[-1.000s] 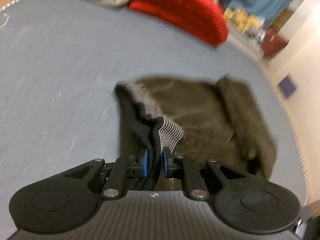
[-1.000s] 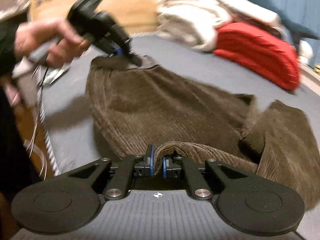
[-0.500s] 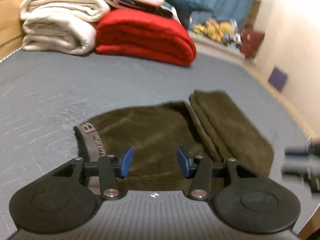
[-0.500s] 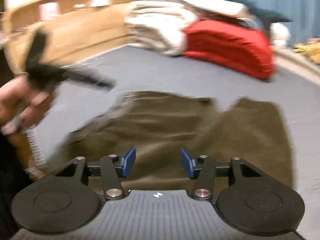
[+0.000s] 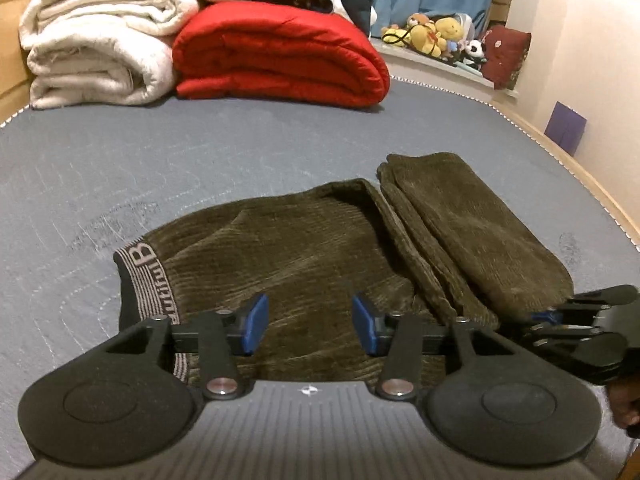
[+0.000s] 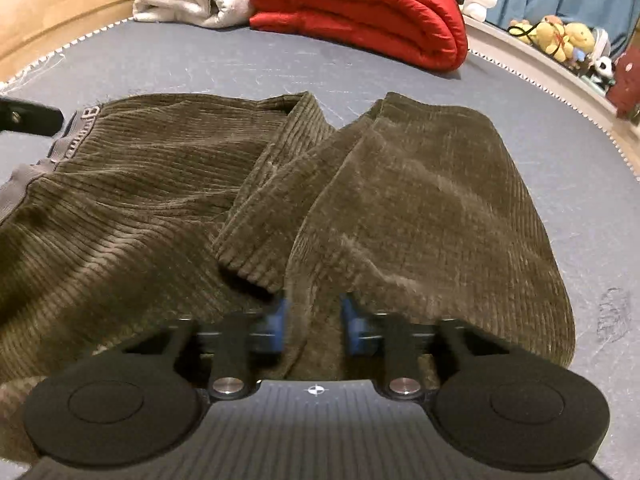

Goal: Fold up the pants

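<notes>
Jaws of the left gripper [image 5: 306,324] are seen closing with nothing pinched, above the brown corduroy pants [image 5: 304,248]. Jaws of the right gripper [image 6: 314,326] are closing around a fold of the near right leg. The pants are spread on the grey bed [image 5: 120,168], near a red quilt [image 5: 280,52].

Pants [image 5: 304,248] flat on mattress [image 5: 200,160]; folded blankets [image 5: 280,52] behind; plush toys [image 5: 432,32] far right.
</notes>
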